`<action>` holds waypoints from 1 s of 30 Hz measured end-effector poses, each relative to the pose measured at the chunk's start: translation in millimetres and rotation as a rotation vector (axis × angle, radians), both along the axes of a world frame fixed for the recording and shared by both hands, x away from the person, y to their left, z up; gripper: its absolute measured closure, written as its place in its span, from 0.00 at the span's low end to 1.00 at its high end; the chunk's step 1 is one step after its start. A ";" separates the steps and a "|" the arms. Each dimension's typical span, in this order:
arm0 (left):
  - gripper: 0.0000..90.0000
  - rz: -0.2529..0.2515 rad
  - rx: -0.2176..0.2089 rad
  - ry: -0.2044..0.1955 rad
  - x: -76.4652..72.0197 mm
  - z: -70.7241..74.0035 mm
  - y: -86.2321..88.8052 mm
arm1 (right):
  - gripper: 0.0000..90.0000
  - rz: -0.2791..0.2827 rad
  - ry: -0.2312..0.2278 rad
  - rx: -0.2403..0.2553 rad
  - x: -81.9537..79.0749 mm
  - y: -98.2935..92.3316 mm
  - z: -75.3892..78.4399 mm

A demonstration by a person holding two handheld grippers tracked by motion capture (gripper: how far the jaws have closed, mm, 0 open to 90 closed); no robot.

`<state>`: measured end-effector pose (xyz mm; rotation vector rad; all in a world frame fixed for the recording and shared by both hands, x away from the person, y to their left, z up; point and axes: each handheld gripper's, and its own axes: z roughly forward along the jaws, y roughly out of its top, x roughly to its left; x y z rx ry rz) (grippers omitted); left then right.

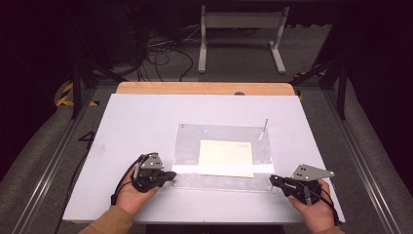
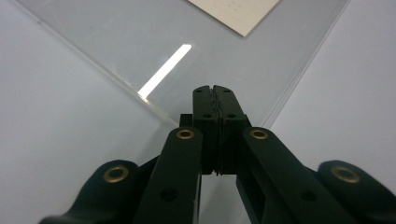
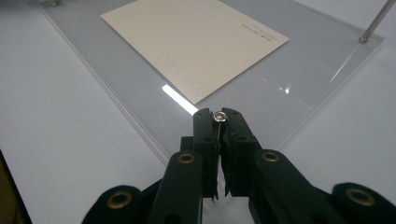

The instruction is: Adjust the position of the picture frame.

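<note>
A clear acrylic plate (image 1: 190,146) lies on the white board, with a cream card (image 1: 226,158) at its middle. A thin metal rod (image 1: 263,129) stands upright at the plate's far right corner. My left gripper (image 1: 171,175) rests at the plate's near left corner. In the left gripper view it (image 2: 215,88) is shut over the plate (image 2: 116,42) with nothing seen between the jaws. My right gripper (image 1: 272,180) sits at the near right corner. In the right gripper view it (image 3: 218,113) is shut on a small metal screw (image 3: 219,116) whose round head pokes out above the plate (image 3: 280,74).
The white board (image 1: 136,122) covers a wooden table (image 1: 204,88) whose far edge shows. Beyond it stand a white frame's legs (image 1: 241,29) and loose cables (image 1: 160,53) on the floor. Metal rails run along both sides of the table.
</note>
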<state>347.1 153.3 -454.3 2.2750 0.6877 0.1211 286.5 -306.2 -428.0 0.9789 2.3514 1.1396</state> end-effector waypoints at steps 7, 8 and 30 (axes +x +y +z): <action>1.00 -0.013 -0.007 0.015 0.8 -0.3 2.4 | 0.95 -0.005 -0.001 -0.017 4.4 2.4 6.2; 0.99 -0.018 -0.008 0.010 1.0 -0.5 2.2 | 0.95 -0.006 -0.002 -0.021 6.4 2.8 7.9; 0.99 -0.089 -0.008 -0.028 7.7 -0.4 -41.3 | 0.95 -0.116 -0.035 -0.044 132.3 -21.3 12.1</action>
